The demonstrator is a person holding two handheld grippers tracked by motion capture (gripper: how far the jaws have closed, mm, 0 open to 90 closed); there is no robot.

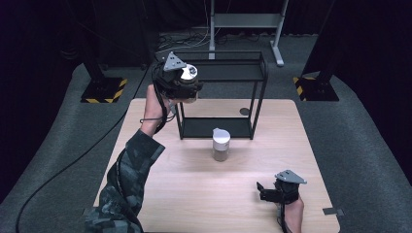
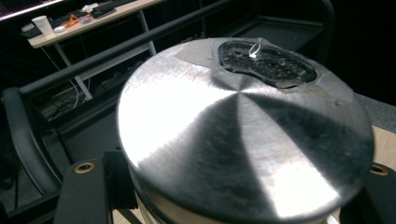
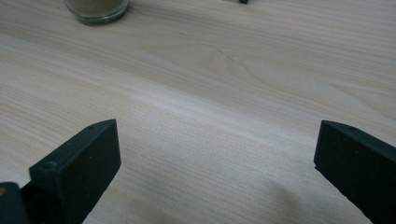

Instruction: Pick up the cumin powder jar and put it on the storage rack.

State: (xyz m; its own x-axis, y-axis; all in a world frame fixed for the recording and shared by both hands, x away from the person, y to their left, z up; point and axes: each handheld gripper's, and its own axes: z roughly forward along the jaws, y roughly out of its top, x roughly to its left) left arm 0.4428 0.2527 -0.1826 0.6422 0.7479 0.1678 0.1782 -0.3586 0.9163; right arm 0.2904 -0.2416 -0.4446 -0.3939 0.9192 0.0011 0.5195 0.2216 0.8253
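Rack (image 1: pixel 257 80) stands beside left tool (image 1: pixel 187 80), clamped on steel-lidded jar (image 2: pixel 243 135); right tool (image 3: pixel 215 163) gapes empty.

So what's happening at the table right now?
A person is working with a tool in each hand. The left tool is shut on a round jar with a brushed-metal lid, held up at the top tier of the black two-tier metal rack. A second glass jar with a grey lid, holding something sandy, stands on the light wooden table in front of the rack. The right tool rests low over the table near the front, jaws open, holding nothing.
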